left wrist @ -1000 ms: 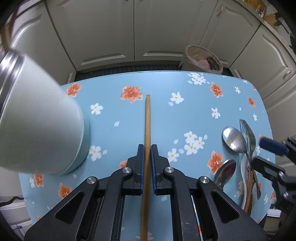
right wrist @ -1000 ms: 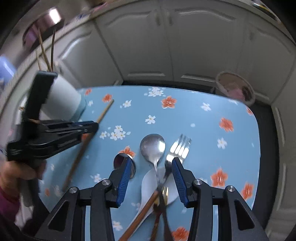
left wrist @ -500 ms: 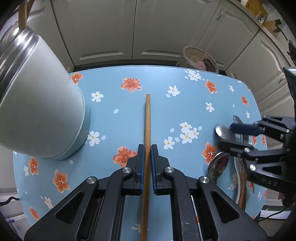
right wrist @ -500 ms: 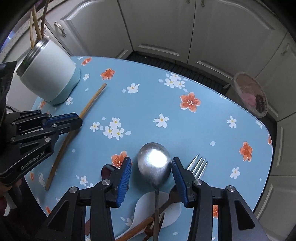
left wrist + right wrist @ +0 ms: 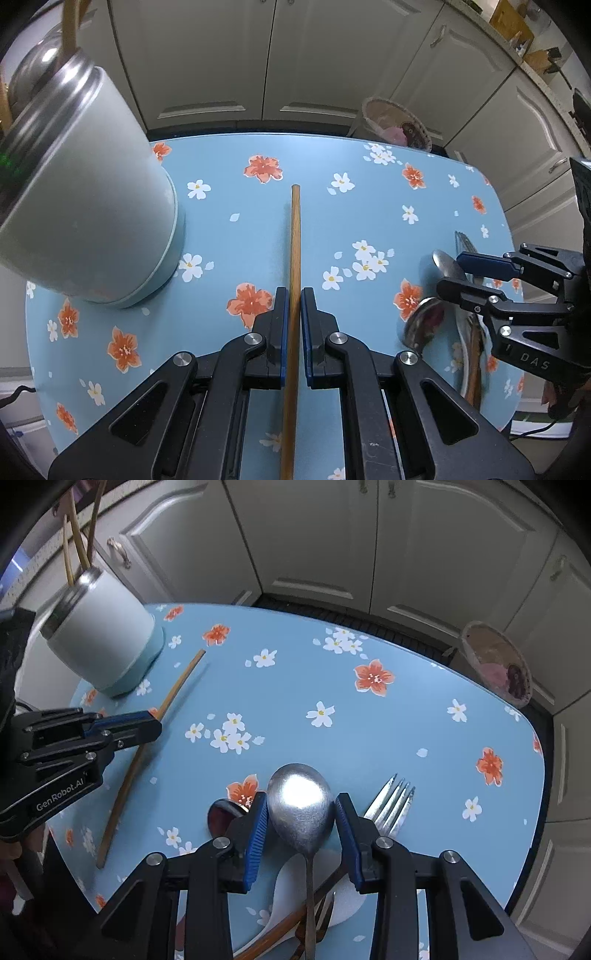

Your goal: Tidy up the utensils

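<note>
- The chopstick [image 5: 294, 258], a slim round wooden stick, is clamped between the blue ribbed pads of the left hand-held gripper [image 5: 294, 325]; it is seen lying flat along the worktop [image 5: 332, 155], just beside the holder.
- The holder [image 5: 88, 221], a white cylinder with a shiny steel rim and pale blue base, is seen holding thin wooden sticks [image 5: 79, 542].
- The worktop is covered in smooth light-blue cloth printed with orange and white flowers.
- The spoon [image 5: 301, 805], dull steel with an oval bowl and thin handle, is framed by the right hand-held gripper [image 5: 301, 823]; the jaws are set either side of the bowl, and whether the pads touch it cannot be told.
- A steel fork [image 5: 391, 805], a second, darker spoon [image 5: 221, 814] and a white ceramic spoon [image 5: 291, 886] are piled close by, overlapping.
- Compared with a second ago, the right jaws are seen narrowed and brought forward from the handles to the spoon's bowl; the left grip is unchanged.
</note>
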`<action>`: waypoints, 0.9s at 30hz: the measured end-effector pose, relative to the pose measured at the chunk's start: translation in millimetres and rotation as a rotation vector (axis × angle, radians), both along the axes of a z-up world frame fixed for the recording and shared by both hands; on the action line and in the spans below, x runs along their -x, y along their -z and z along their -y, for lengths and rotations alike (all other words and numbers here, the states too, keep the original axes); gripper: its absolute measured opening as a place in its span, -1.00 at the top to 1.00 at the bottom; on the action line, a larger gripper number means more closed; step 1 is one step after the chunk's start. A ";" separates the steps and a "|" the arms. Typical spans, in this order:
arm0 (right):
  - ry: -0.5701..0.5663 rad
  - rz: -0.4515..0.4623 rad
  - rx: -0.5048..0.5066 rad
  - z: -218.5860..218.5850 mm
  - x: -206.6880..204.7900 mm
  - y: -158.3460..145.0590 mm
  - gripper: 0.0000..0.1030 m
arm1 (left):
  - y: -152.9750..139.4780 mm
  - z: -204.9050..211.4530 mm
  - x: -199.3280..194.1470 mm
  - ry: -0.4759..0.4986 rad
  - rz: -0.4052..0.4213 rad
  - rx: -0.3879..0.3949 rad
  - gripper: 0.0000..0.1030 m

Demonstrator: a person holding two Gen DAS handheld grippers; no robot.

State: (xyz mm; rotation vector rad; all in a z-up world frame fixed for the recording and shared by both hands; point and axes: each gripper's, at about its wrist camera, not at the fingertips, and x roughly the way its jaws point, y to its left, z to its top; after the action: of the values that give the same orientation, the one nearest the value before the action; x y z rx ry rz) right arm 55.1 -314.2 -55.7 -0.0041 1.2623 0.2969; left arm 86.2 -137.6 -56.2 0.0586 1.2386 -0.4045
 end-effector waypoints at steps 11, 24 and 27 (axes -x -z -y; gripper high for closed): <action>0.026 0.125 -0.085 -4.2 42.8 -45.9 0.31 | -31.6 -22.3 18.0 -0.006 0.032 0.080 0.90; -0.005 0.206 -0.138 -30.2 80.2 -82.0 0.32 | -74.7 -49.8 45.7 -0.024 0.103 0.132 0.90; -0.013 0.222 -0.148 -36.0 87.1 -92.3 0.32 | -83.6 -57.3 51.8 -0.030 0.116 0.147 0.90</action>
State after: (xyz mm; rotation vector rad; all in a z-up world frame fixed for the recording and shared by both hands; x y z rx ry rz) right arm -32.0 -278.2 36.7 0.0799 1.0185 0.3895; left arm 34.5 -80.3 27.4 -0.0614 1.0915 -0.4581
